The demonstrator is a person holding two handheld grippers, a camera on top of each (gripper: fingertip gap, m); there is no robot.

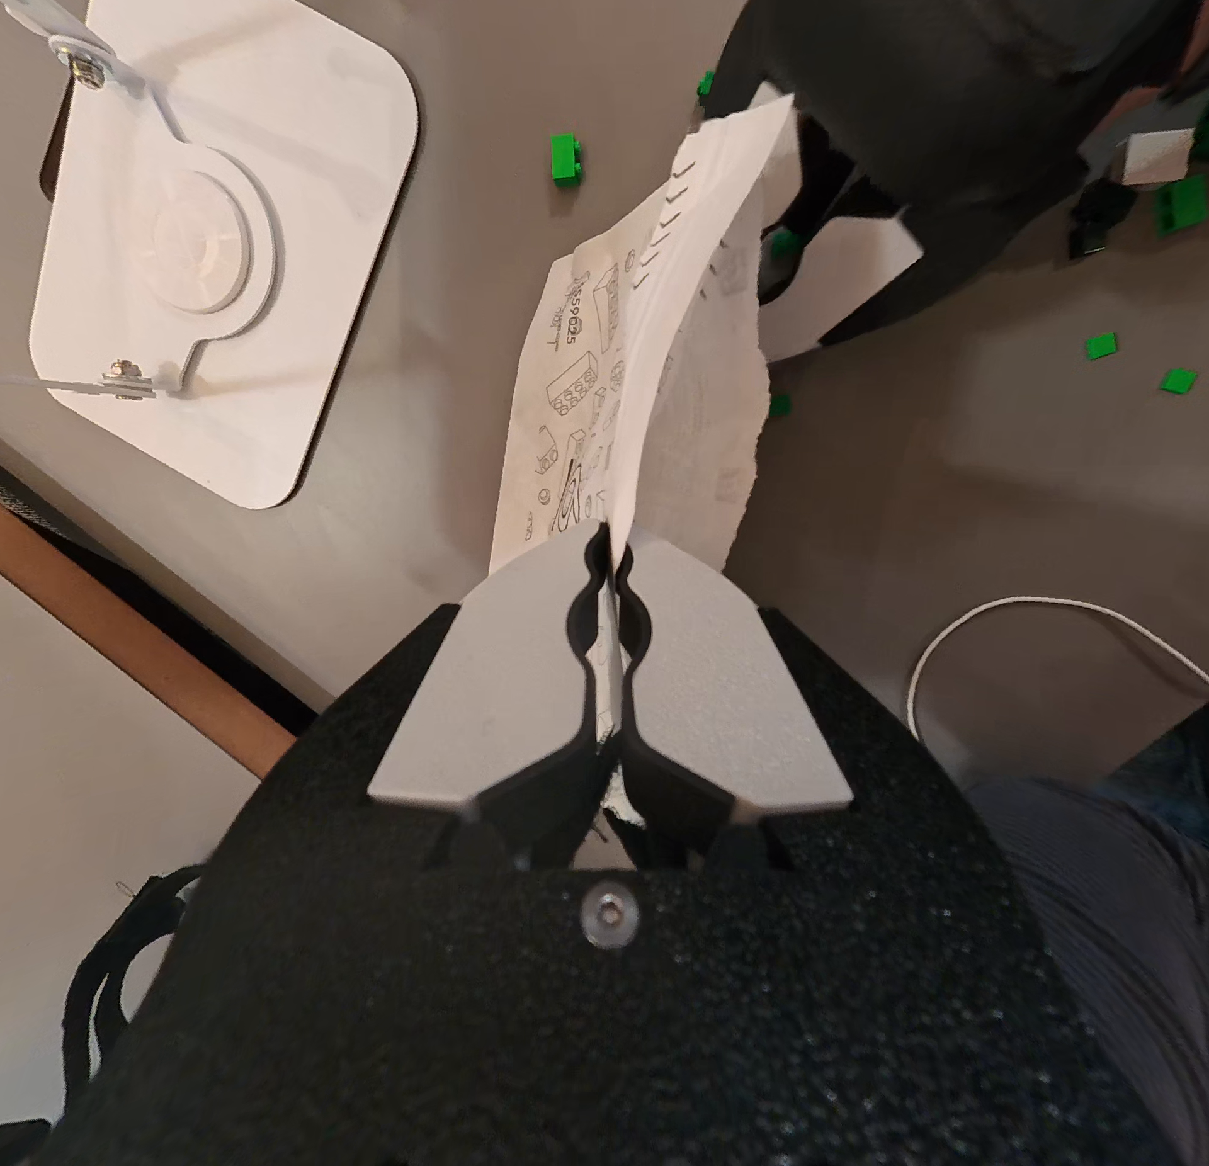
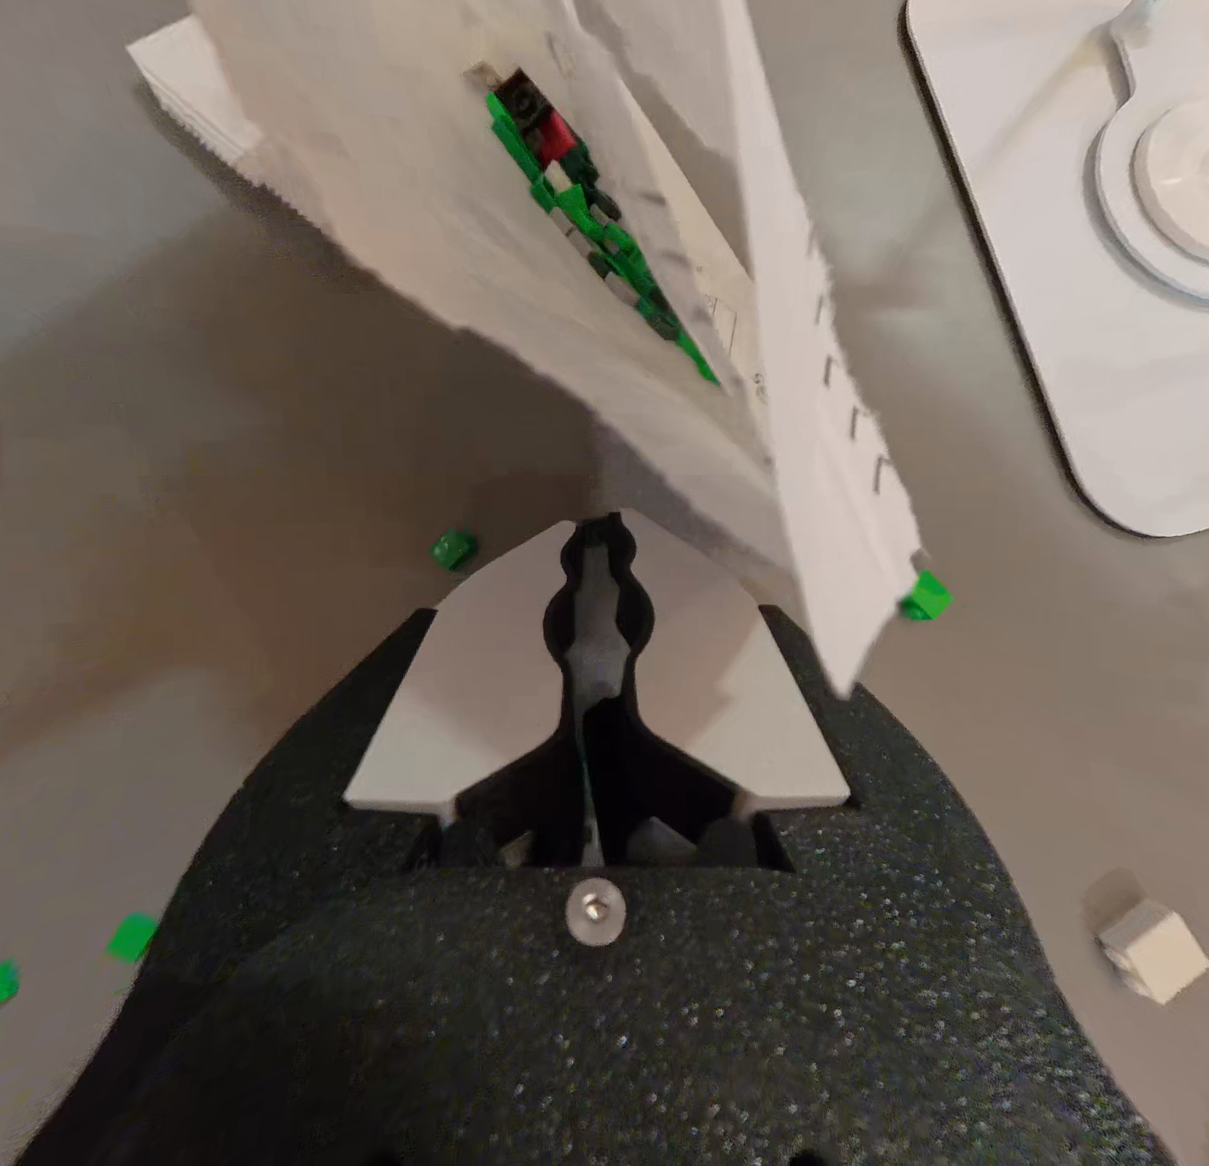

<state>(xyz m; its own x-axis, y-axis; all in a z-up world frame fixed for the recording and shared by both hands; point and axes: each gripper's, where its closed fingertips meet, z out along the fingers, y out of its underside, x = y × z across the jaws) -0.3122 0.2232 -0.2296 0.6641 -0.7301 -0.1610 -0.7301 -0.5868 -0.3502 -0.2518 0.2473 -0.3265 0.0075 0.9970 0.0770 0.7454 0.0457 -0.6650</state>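
We see a grey table [image 1: 458, 55] under everything, and on it the biggest fixed thing, a white base plate [image 1: 327, 153] with rounded corners, a round boss and a screwed-on bracket. We place the rest from that plate.

Next in size is a torn white paper bag [image 1: 687, 382], printed with line drawings of bricks. It is held up off the table just beside the plate, on the side away from the bracket, and is stretched between the two tongs. From the right wrist view the bag [image 2: 392, 219] fans out above the fingers, and a tear or window in it shows bricks inside [image 2: 576, 206]: green, black and one red, packed in a row.

The left gripper [image 1: 612, 546] is clamped on the bag's near edge; the sheet runs straight down between its closed pads. The right gripper [image 2: 598, 526] pinches the opposite end, its tips together on the paper, though motion blur makes the bite hard to read.

A thin white cable [image 1: 981, 618] loops on the table well apart from the plate, past the bag.

Smallest are the loose pieces. One green brick [image 1: 566, 160] lies between plate and bag, and more green bricks [image 2: 453, 548] lie scattered beyond the bag. A white cube [image 2: 1155, 951] sits near the plate's corner.
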